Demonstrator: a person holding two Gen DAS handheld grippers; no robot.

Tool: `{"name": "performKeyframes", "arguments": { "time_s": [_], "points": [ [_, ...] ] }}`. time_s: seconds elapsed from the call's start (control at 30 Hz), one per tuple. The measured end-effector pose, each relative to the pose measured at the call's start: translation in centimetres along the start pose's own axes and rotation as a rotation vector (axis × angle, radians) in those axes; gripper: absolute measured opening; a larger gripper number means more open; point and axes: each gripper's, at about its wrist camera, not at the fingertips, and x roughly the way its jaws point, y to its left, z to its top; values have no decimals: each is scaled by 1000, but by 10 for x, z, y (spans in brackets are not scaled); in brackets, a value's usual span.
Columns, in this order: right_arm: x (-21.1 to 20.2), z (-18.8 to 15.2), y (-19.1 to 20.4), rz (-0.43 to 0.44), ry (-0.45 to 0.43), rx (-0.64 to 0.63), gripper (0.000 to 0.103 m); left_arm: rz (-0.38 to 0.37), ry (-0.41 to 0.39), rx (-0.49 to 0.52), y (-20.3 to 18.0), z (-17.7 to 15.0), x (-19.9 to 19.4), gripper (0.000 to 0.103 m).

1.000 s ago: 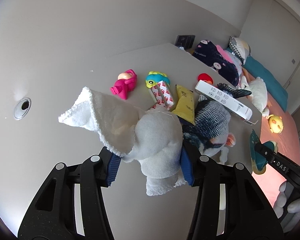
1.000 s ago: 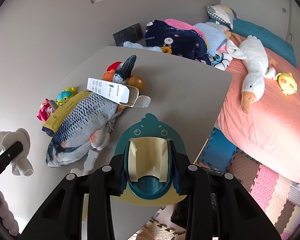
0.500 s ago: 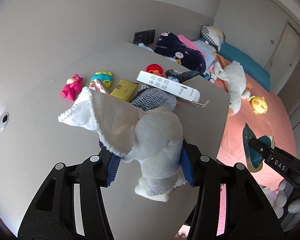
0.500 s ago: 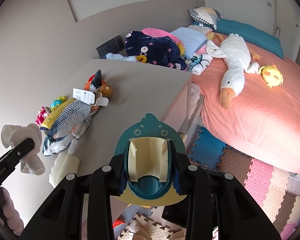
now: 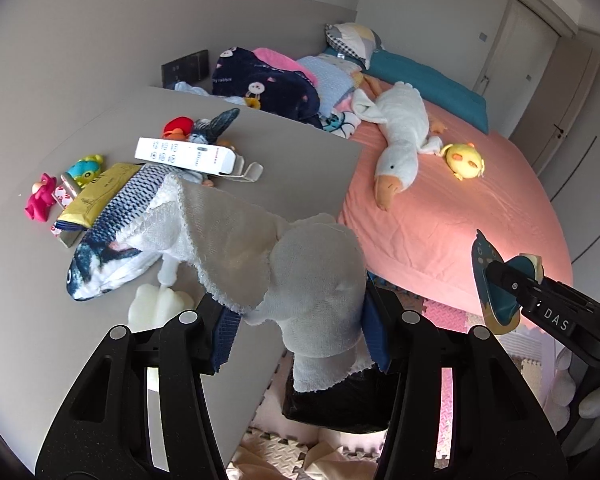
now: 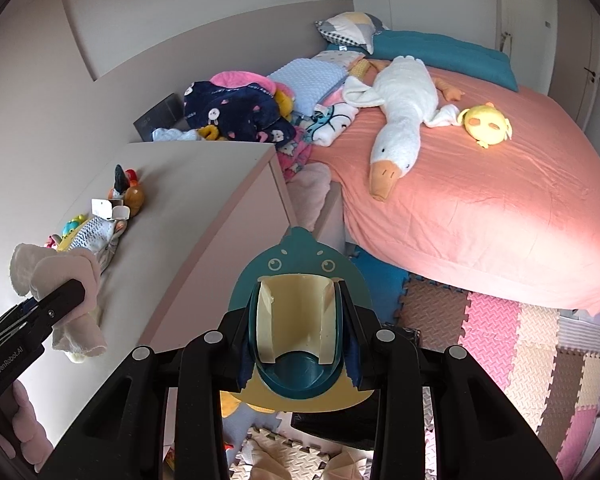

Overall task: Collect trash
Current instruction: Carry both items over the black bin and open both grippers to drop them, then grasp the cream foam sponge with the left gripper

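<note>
— Pink bed (image 6: pixel 480 208) lies ahead of the right tool (image 6: pixel 298 336); what does that tool hold?
— It clamps a teal bird-shaped holder (image 6: pixel 300 276) above the foam floor mats (image 6: pixel 512 332).
— And the left tool (image 5: pixel 300 320)?
— It grips a white cloth (image 5: pixel 284 264) past the bench (image 5: pixel 300 176) edge; a plush fish (image 5: pixel 116 232) lies beyond, to its left.

Both grippers have travelled away from the grey desk top (image 5: pixel 300 152) toward its bed-side edge: the left gripper (image 5: pixel 300 328), formerly over the desk surface among the toys, now hangs past the edge above the foam floor mats (image 5: pixel 284 452). The fish plush (image 5: pixel 116 232) and white box (image 5: pixel 184 156) have receded to the left in both views. The pink bed (image 6: pixel 480 200) and floor mats now fill much of the right wrist view.
</note>
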Motion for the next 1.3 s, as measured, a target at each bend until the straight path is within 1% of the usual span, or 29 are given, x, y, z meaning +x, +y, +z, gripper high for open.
{"name": "performKeyframes", "arguments": {
  "time_s": [0.23, 0.3, 0.33, 0.37, 0.4, 0.43, 0.47, 0.53, 0.6, 0.8, 1.1, 1.3],
  "points": [
    [-15, -6, -35, -47, -17, 53, 36, -57, 43, 88, -43, -4, 21, 52],
    [-19, -8, -46, -49, -14, 66, 36, -85, 65, 110, -54, -5, 28, 59],
    [-19, -8, -51, -46, -7, 71, 39, -107, 78, 125, -60, -6, 31, 66],
    [-22, -9, -56, -58, -13, 83, 52, -116, 81, 135, -66, -7, 33, 77],
    [-26, -10, -61, -87, -33, 100, 61, -113, 67, 140, -71, -8, 33, 84],
    [-31, -11, -66, -119, -59, 115, 75, -104, 45, 141, -76, -8, 31, 95],
    [-36, -11, -70, -151, -89, 130, 78, -98, 17, 140, -79, -8, 29, 96],
    [-43, -10, -78, -167, -124, 142, 78, -101, -16, 135, -81, -5, 27, 96],
    [-46, -10, -85, -178, -131, 154, 79, -102, -27, 124, -82, -2, 27, 96],
    [-45, -11, -91, -175, -120, 164, 79, -91, -32, 93, -78, 0, 26, 96],
    [-40, -7, -72, -144, -114, 131, 79, -38, -45, 55, -55, -2, 21, 96],
    [-30, -4, -48, -105, -99, 95, 79, 9, -48, 22, -30, -6, 14, 96]
  ]
}}
